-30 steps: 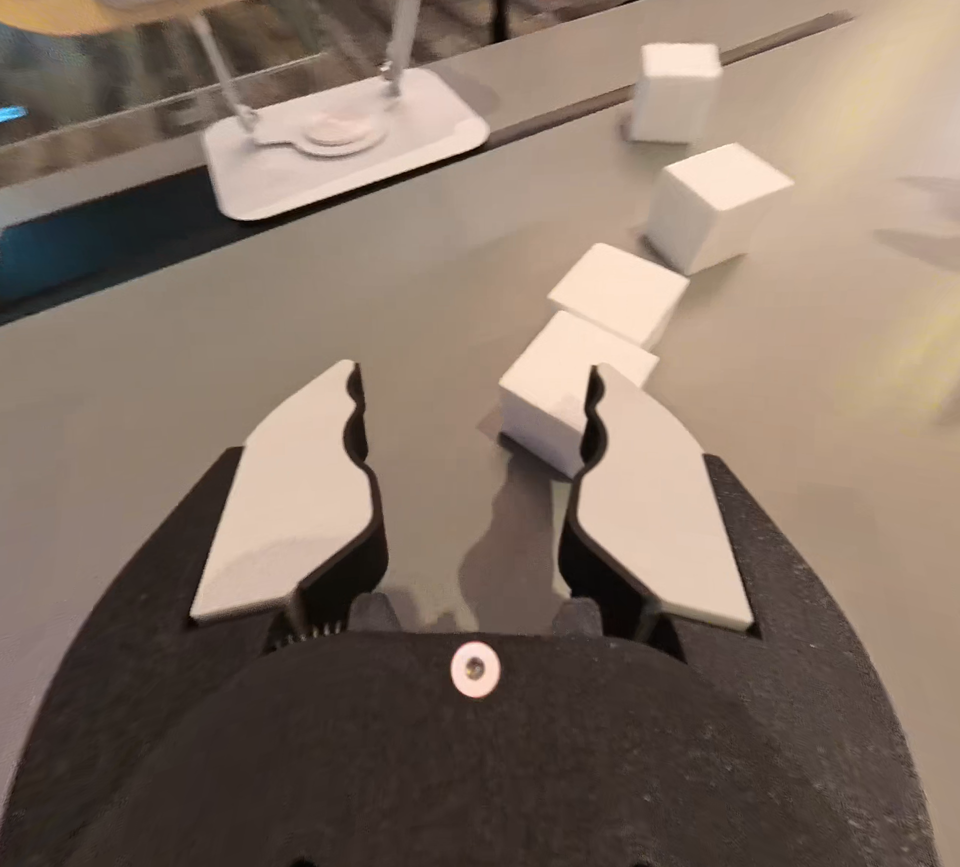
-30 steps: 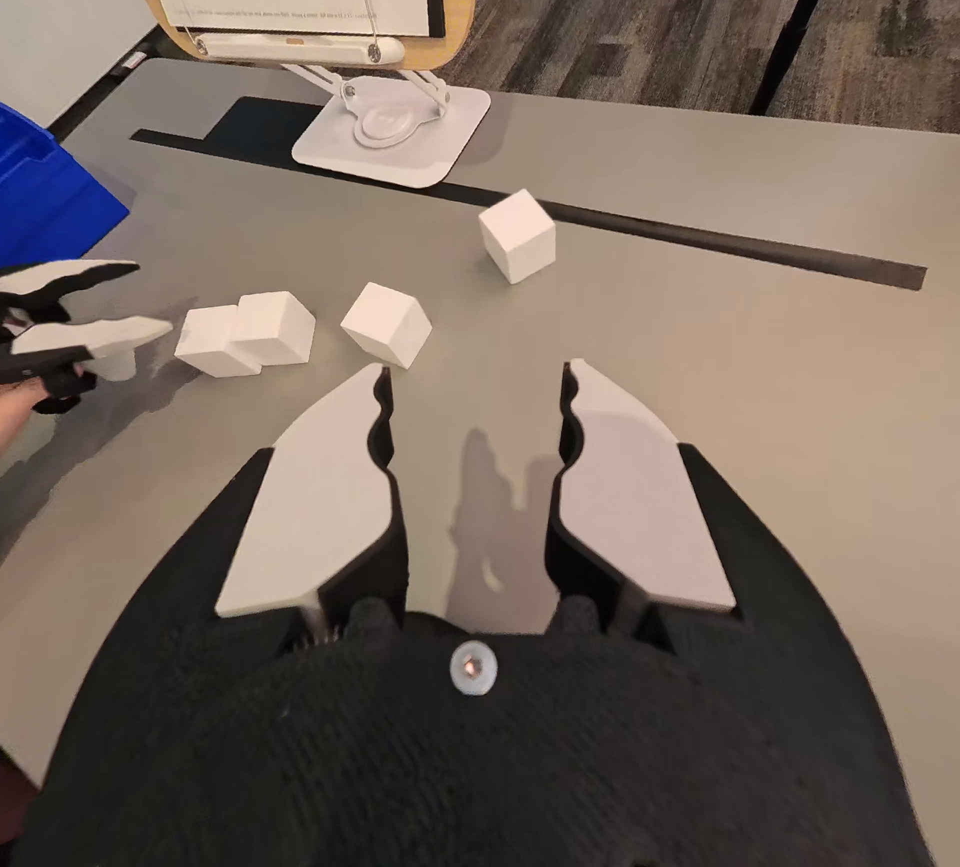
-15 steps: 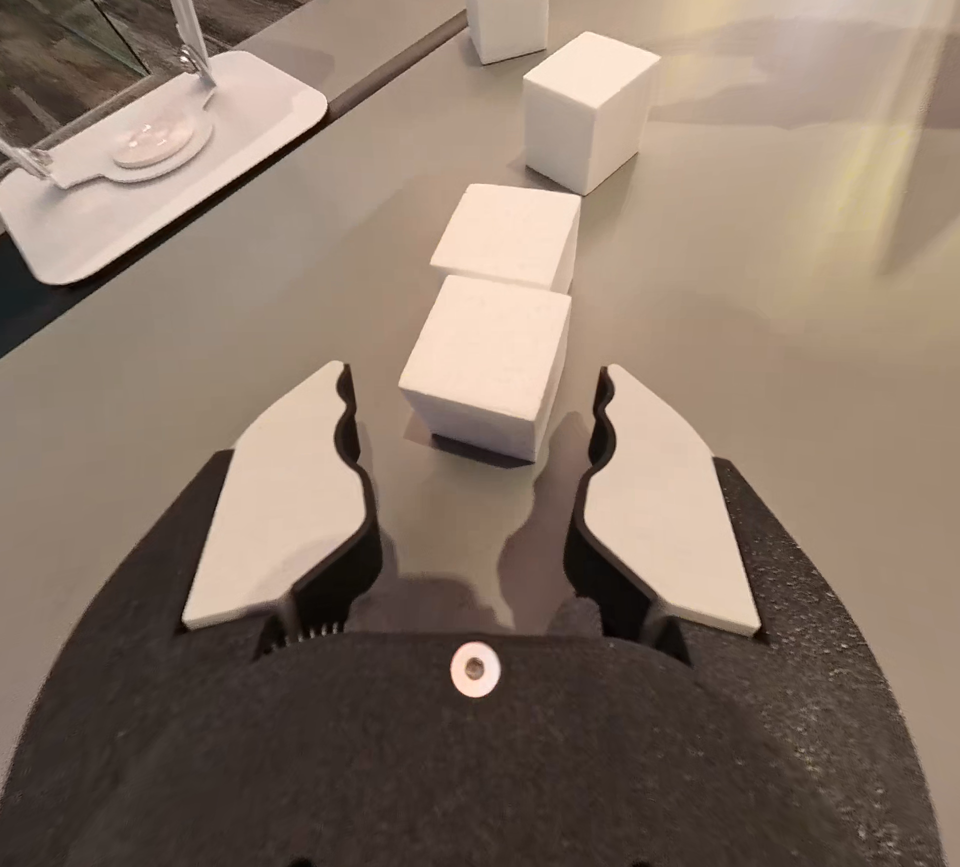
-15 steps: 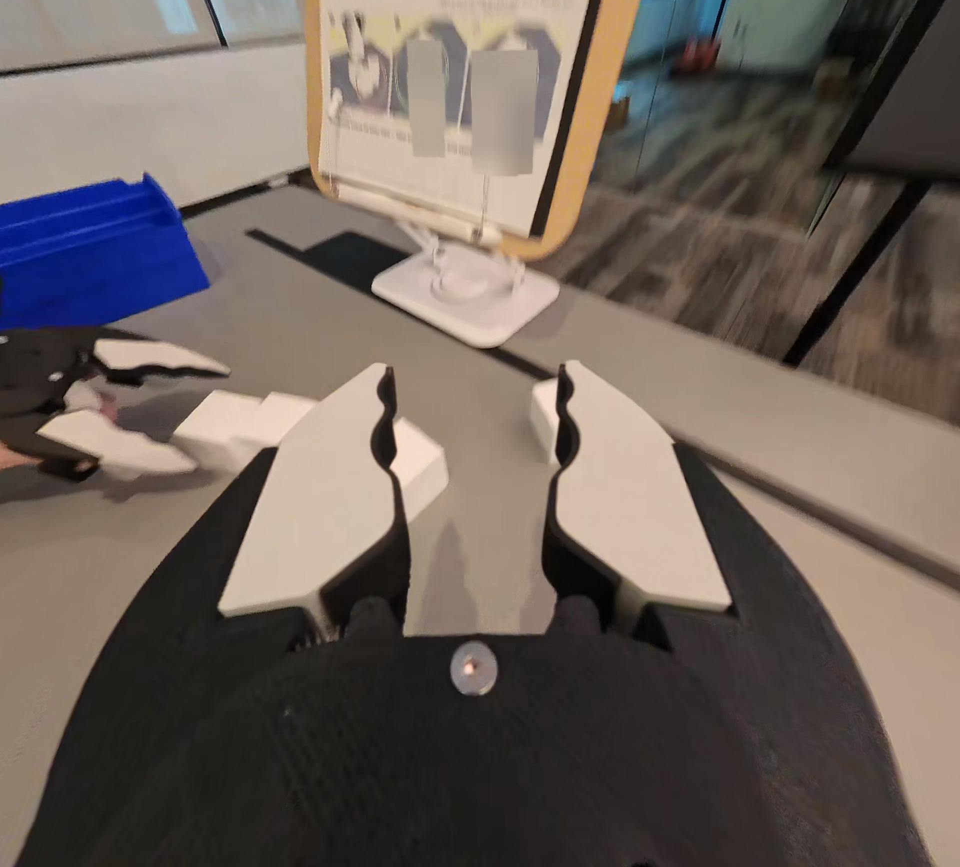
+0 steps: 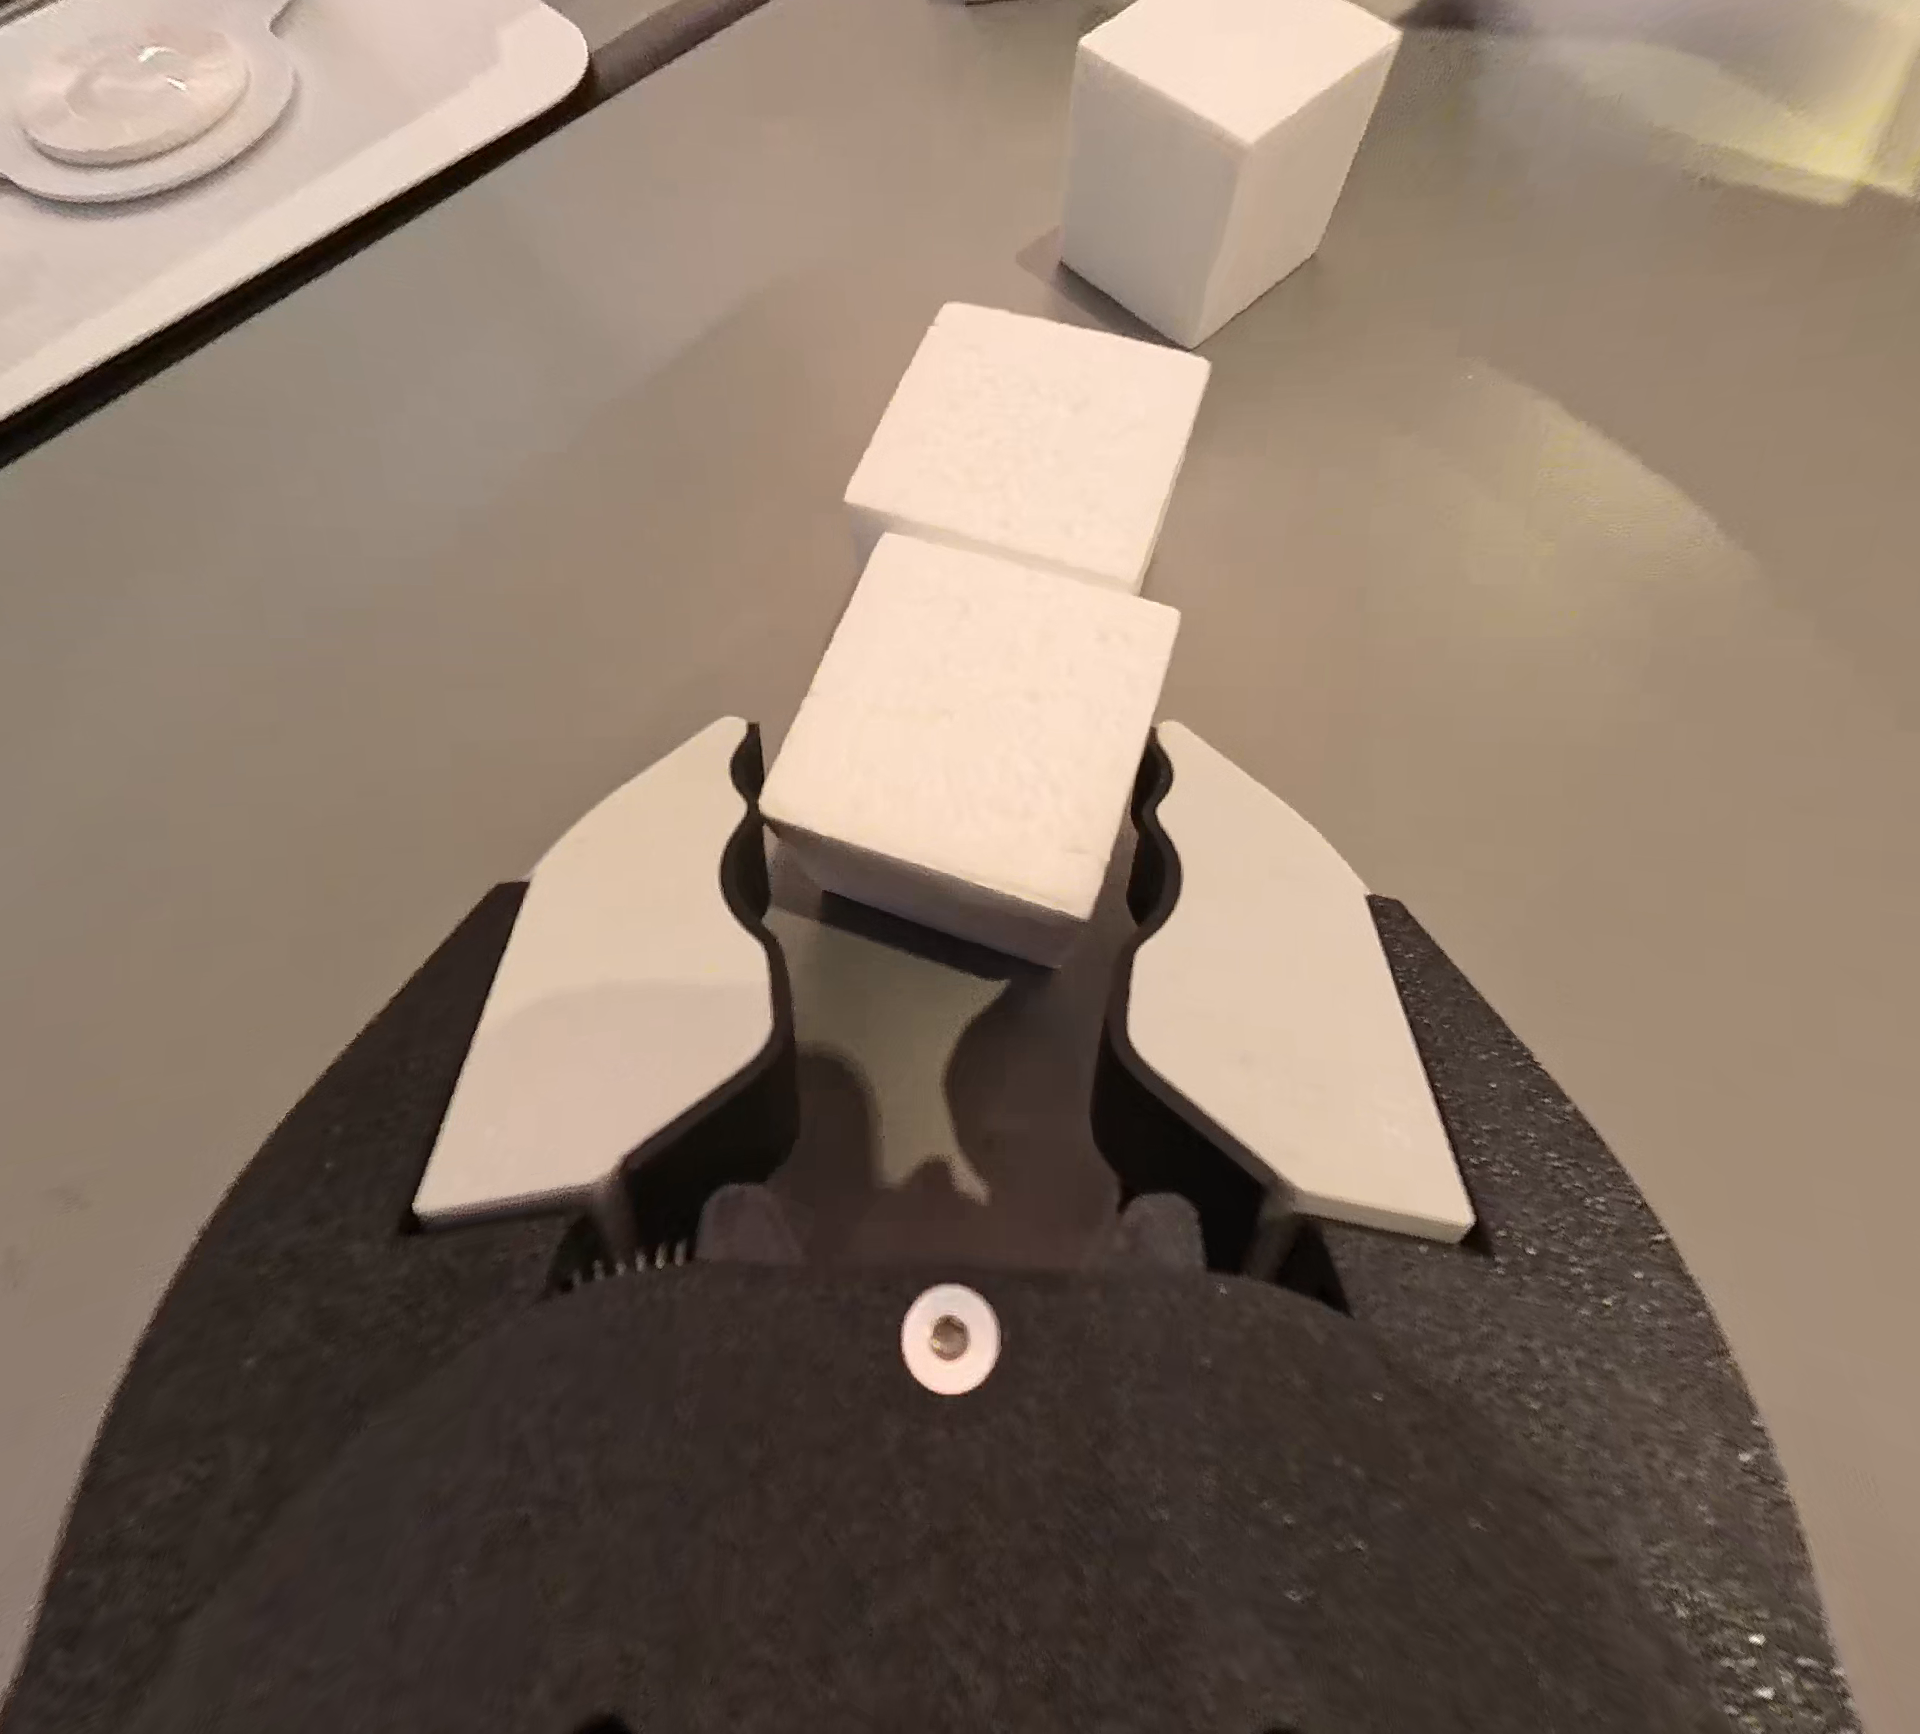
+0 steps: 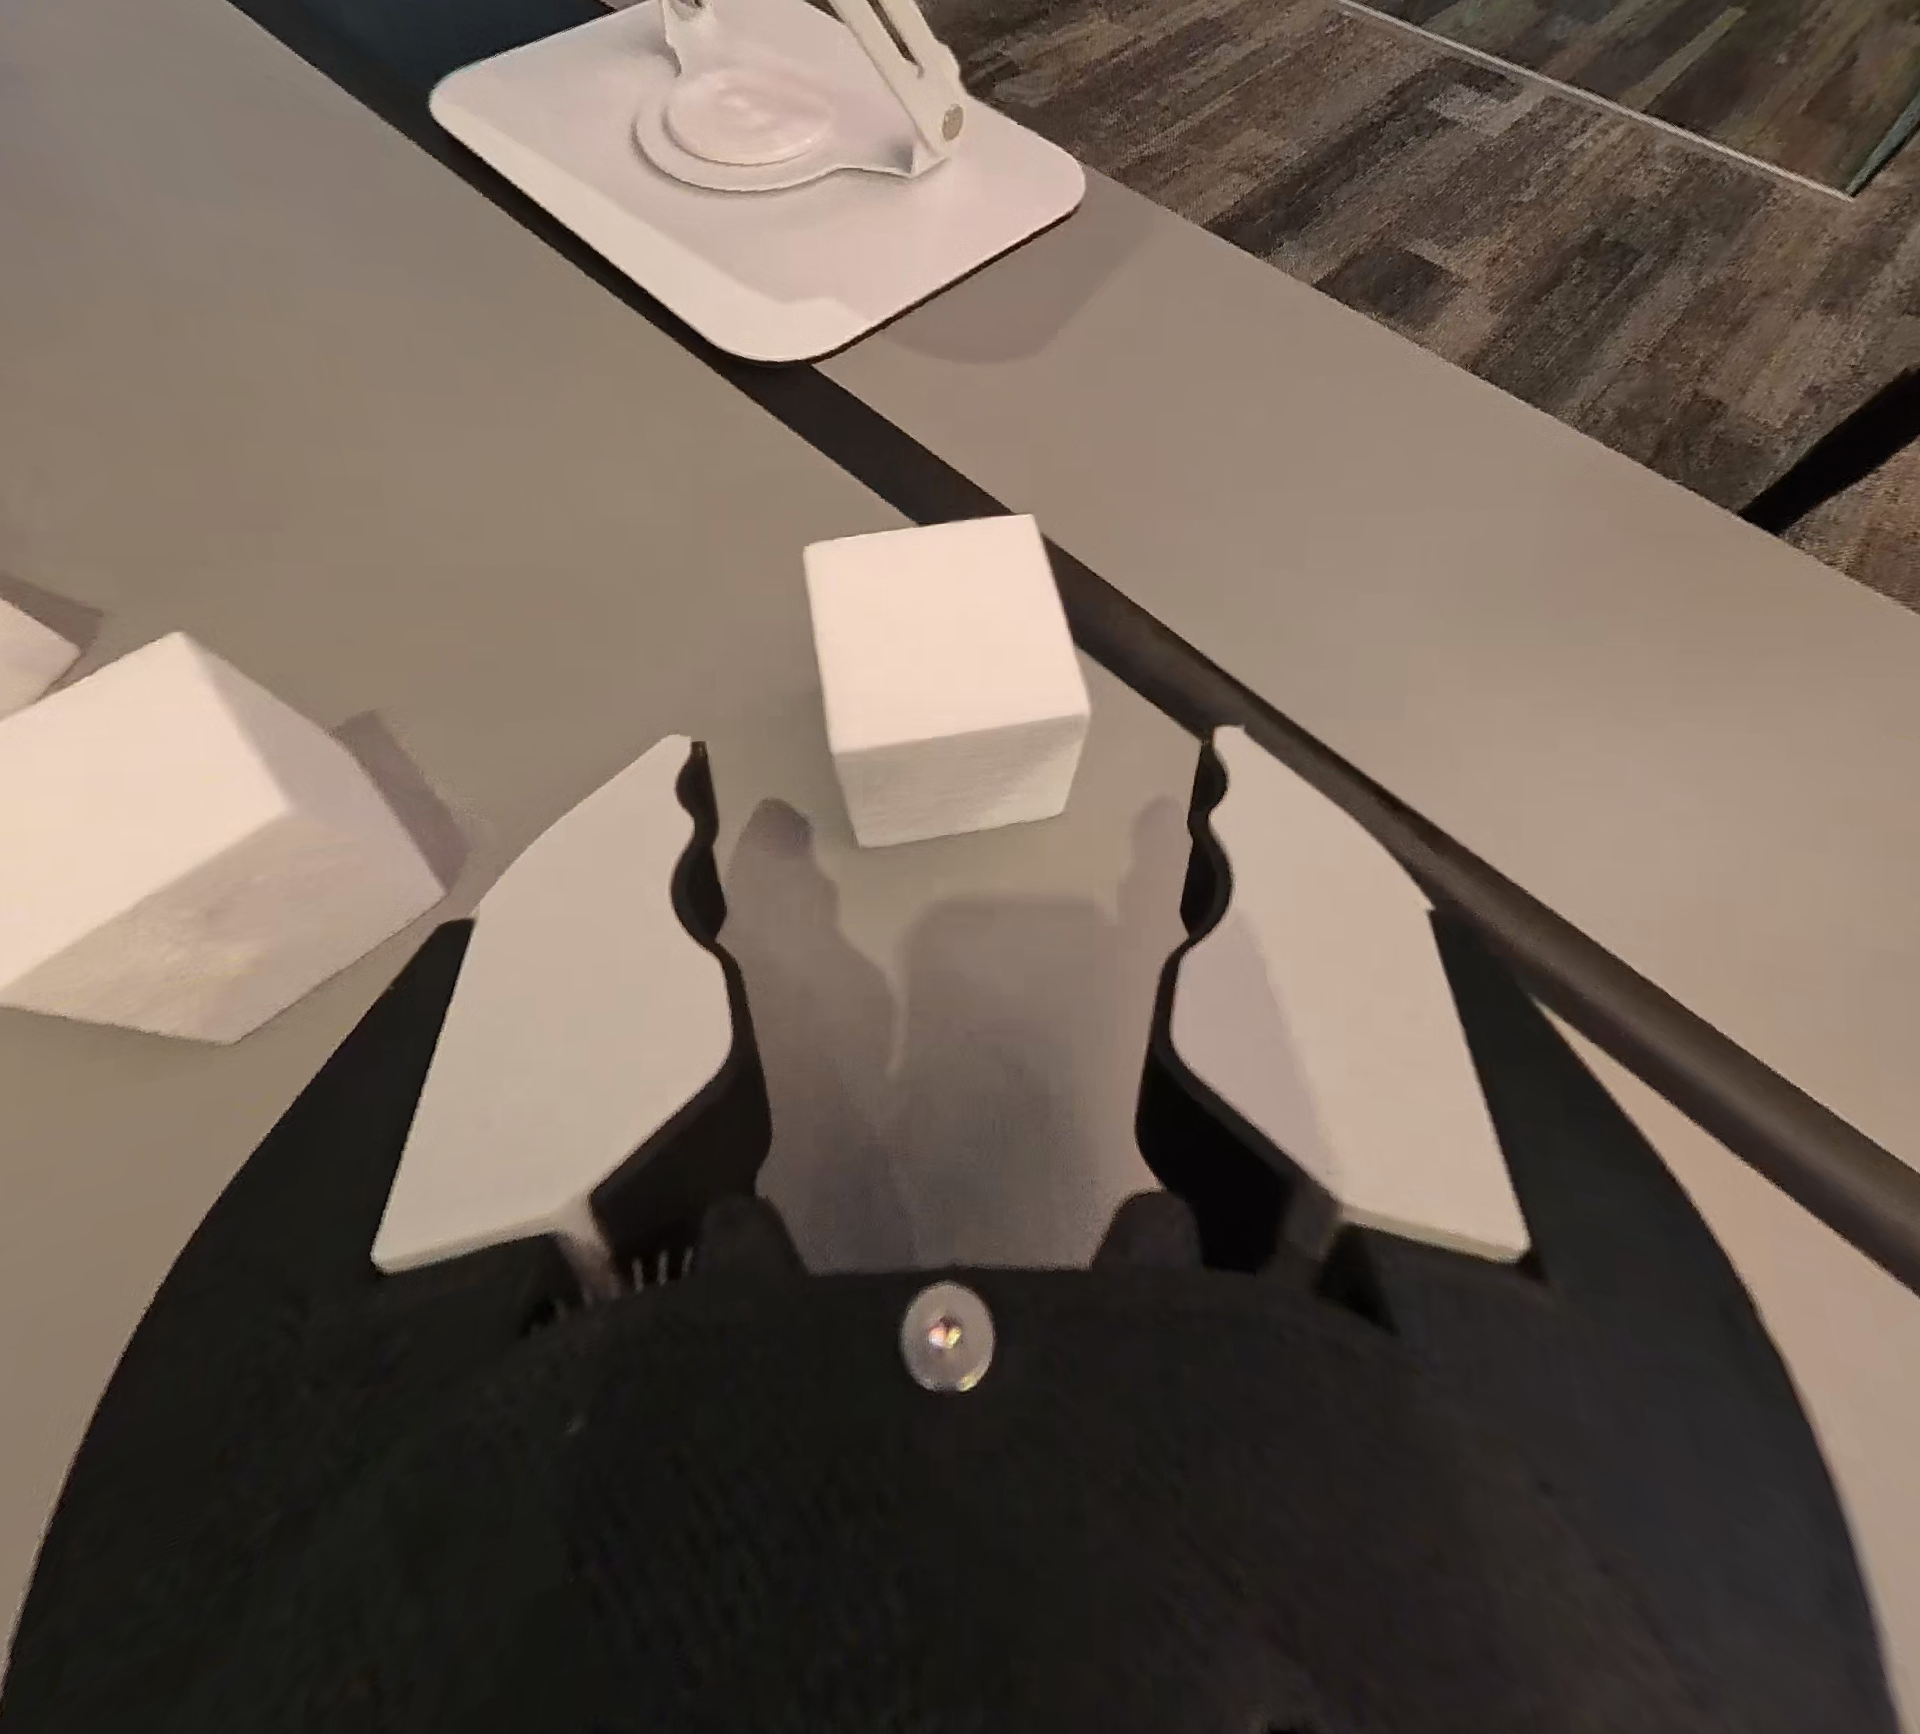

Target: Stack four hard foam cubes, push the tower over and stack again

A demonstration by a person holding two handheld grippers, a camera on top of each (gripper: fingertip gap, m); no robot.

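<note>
Though white and blocky, the four foam cubes look light, stiff and slightly grainy, so a pinch across two flat opposite faces should hold without crushing. Left claw [image 5: 951, 749] brackets the nearest cube [image 5: 961, 734], fingertips at its side faces; full contact cannot be told. Behind it a second cube [image 5: 1029, 448] touches it, a third [image 5: 1221, 146] stands apart. Right claw [image 6: 951, 759] is spread, just short of the fourth cube [image 6: 945, 682], which sits beside the counter's [image 6: 312, 437] dark slot. Only the right view shows the white stand base [image 6: 758, 167] whole and the floor past the counter's far edge.
</note>
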